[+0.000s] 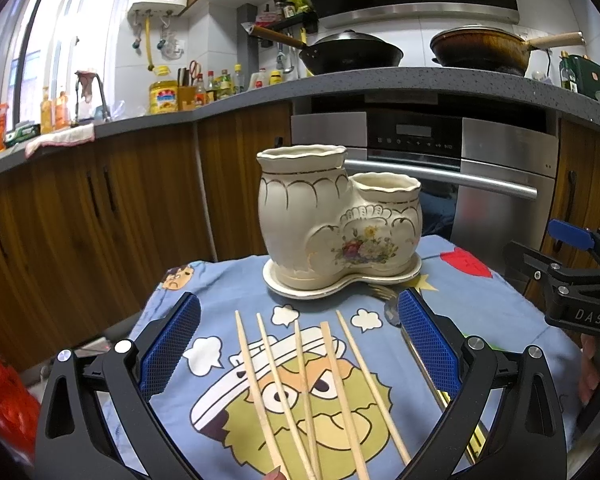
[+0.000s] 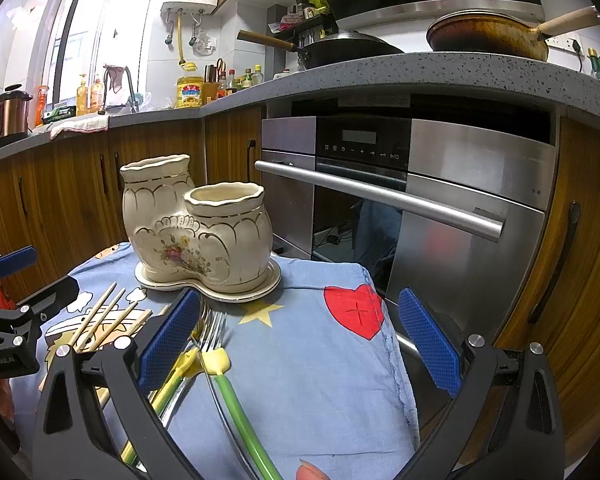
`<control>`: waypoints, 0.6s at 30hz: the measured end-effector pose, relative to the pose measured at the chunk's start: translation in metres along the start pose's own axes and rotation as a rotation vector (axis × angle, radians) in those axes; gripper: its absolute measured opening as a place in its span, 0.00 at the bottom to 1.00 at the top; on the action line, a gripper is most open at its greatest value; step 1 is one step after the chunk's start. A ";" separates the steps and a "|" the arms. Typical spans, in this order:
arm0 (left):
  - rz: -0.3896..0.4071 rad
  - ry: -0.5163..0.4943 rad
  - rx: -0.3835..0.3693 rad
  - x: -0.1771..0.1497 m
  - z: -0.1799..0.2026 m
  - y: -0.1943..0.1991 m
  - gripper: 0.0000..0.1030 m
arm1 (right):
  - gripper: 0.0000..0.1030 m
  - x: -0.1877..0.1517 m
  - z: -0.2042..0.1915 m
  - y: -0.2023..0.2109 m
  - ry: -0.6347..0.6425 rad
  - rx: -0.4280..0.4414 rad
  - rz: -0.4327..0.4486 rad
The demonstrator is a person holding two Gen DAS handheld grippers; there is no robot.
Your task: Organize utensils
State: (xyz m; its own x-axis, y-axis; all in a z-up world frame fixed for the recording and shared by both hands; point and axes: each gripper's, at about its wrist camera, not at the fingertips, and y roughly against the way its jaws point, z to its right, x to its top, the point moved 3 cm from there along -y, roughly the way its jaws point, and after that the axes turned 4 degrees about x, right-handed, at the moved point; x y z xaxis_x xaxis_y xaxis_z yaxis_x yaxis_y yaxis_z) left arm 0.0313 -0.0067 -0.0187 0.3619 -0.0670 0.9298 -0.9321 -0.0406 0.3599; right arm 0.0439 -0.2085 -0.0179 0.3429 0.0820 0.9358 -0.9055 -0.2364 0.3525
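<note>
1. Left gripper [image 1: 298, 344]: jaws spread wide, nothing between the blue pads, hovering low over the cartoon-print cloth [image 1: 228, 292].
2. Chopsticks [image 1: 312, 392]: five pale wooden sticks fanned on the cloth between the left gripper's fingers. The right wrist view shows only their tips, left of its own finger.
3. Ceramic holder [image 1: 332, 220]: cream, two-compartment, flower-painted, upright on its matching saucer at the far side of the cloth; both compartments look empty from these angles.
4. Right gripper [image 2: 300, 340]: jaws wide apart, gripping nothing, over the right side of the cloth near the red heart print [image 2: 356, 310].
5. Forks [image 2: 212, 324]: metal tines pointing toward the holder, green and yellow handles running back under the right gripper. The left wrist view catches only a sliver of tines by its right pad.
6. Oven [image 2: 440, 184]: stainless, behind the cloth-covered surface.
</note>
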 end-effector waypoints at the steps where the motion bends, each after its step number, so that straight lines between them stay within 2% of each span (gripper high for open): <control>1: 0.001 0.000 0.001 0.000 0.000 0.000 0.95 | 0.95 0.000 0.000 0.000 0.000 0.001 0.000; 18: -0.004 0.002 0.001 -0.001 0.002 -0.001 0.95 | 0.95 -0.001 0.000 -0.002 -0.003 0.003 -0.005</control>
State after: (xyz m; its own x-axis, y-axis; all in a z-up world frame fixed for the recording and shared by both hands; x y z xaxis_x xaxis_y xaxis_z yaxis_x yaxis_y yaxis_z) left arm 0.0320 -0.0083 -0.0205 0.3656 -0.0647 0.9285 -0.9306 -0.0421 0.3635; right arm 0.0448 -0.2084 -0.0197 0.3478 0.0803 0.9341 -0.9032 -0.2384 0.3568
